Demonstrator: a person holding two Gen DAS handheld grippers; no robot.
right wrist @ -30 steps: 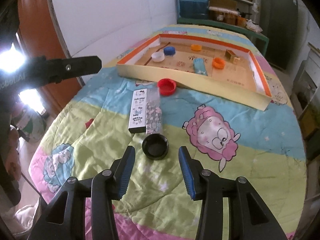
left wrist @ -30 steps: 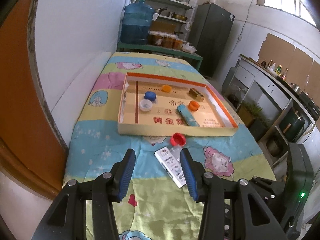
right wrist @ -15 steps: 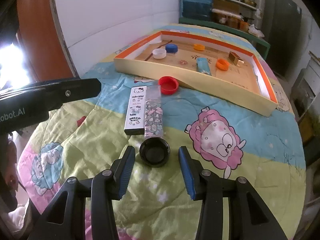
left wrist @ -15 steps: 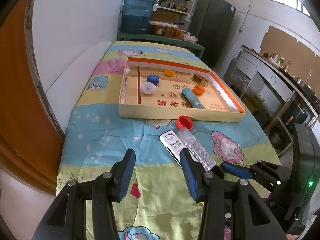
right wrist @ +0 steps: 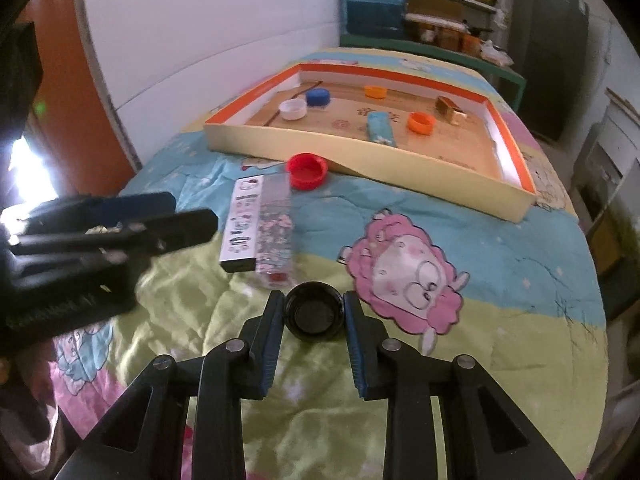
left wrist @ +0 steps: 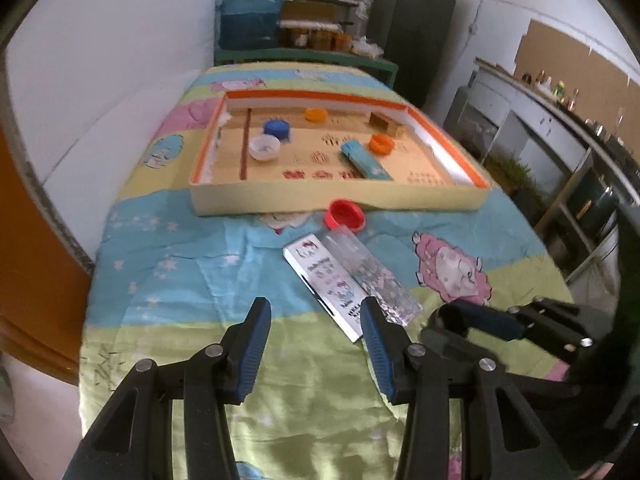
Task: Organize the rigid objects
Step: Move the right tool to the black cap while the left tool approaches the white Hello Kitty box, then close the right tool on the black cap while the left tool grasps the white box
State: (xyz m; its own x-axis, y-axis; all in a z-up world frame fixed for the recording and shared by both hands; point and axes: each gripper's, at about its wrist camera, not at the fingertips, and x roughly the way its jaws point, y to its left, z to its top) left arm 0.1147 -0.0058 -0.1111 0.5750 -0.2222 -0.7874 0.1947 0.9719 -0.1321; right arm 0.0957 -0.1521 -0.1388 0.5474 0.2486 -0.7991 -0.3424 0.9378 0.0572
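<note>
right now, on a bench [right wrist: 500, 280] spread with a cartoon quilt, my right hand-held gripper [right wrist: 314, 312] brackets a black cap [right wrist: 314, 314], its jaws at the cap's two sides and looking as if they touch it; whether they press firmly yet i cannot tell. my left hand-held gripper [left wrist: 316, 332] hangs wide apart over bare quilt, holding nothing.

beyond lies the shallow orange-rimmed tray [right wrist: 360, 164], where i judge the loose pieces belong. it already carries a teal box [right wrist: 380, 128], a small brown block [right wrist: 448, 109], a white cap [right wrist: 293, 109], a blue cap [right wrist: 318, 97] and two orange caps [right wrist: 421, 123]. outside it, touching or nearly touching its front wall, sits a red cap [right wrist: 307, 171]; nearer me a white printed box [right wrist: 242, 228] and a clear patterned box [right wrist: 276, 230] lie side by side, just beyond the black cap.

to do this step well, i would squeeze evenly across the cap's widest part, keep it level, lift straight up so the soft quilt does not drag, then clear the tray's front wall before lowering.

hard to read: the left view is blurred, and there the black cap is mostly hidden behind my right fingers. the print on the boxes is too small to make out, and the bench's near edge is cut off.
</note>
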